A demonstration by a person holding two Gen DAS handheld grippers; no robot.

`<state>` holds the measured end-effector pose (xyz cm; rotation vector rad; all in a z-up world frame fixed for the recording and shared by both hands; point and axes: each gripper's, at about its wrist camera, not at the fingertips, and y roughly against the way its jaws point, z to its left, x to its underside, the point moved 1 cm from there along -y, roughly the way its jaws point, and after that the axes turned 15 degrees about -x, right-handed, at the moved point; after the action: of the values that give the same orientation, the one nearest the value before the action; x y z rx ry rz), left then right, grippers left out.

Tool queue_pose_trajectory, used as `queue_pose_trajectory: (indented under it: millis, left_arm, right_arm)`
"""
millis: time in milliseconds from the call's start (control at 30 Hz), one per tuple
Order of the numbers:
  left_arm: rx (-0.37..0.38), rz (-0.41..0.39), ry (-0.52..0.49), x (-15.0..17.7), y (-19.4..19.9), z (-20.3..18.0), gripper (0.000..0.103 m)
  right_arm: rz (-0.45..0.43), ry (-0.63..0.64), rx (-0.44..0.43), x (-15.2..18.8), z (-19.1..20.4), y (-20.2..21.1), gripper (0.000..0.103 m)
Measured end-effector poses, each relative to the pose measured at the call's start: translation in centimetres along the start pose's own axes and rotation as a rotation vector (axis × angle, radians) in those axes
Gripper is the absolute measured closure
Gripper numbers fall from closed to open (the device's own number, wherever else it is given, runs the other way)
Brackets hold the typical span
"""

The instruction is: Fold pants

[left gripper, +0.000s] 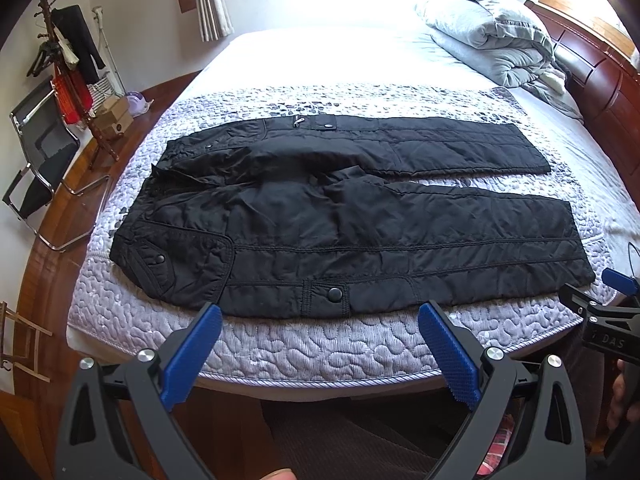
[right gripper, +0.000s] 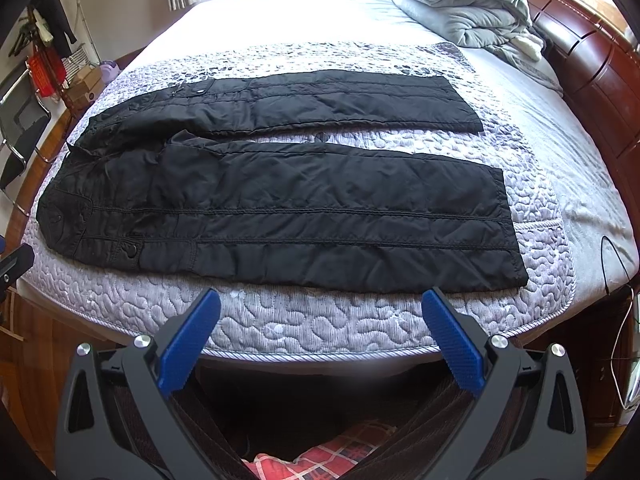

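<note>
Black quilted pants (left gripper: 340, 216) lie flat on the bed, waist at the left, both legs stretched to the right and slightly apart. The right wrist view shows the same pants (right gripper: 280, 208) with the leg hems at the right. My left gripper (left gripper: 320, 312) hovers open just short of the near leg, over the bed's front edge, with nothing between its blue pads. My right gripper (right gripper: 320, 300) is open too, just in front of the near leg's lower edge. The right gripper's tip also shows at the right border of the left wrist view.
A patterned lilac quilted mattress pad (left gripper: 320, 344) covers the bed under the pants. A folded grey duvet (left gripper: 488, 36) sits at the far right by the dark wooden headboard (right gripper: 592, 76). A coat stand (left gripper: 68, 68) and a folding chair (left gripper: 36, 160) stand on the floor to the left.
</note>
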<state>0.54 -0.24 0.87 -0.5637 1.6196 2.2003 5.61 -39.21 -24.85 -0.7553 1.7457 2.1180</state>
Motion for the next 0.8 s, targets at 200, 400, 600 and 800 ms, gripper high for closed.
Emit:
queue_pose_trajectory:
  millis: [200, 400, 600, 800]
  left_arm:
    - [-0.002, -0.006, -0.006, -0.5, 0.0, -0.2, 0.004]
    - [-0.001, -0.005, -0.009, -0.8, -0.1, -0.4, 0.004]
    - [-0.001, 0.002, -0.008, -1.0, -0.5, -0.5, 0.004]
    - [-0.001, 0.012, -0.01, -1.2, -1.2, -0.5, 0.004]
  right_arm:
    - [0.009, -0.001, -0.002, -0.2, -0.2, -0.4, 0.002]
    - [0.013, -0.002, -0.002, -0.3, -0.3, -0.6, 0.002]
    - [0.022, -0.005, -0.002, -0.4, -0.5, -1.1, 0.002]
    - [0.04, -0.007, -0.005, -0.5, -0.6, -1.9, 0.002]
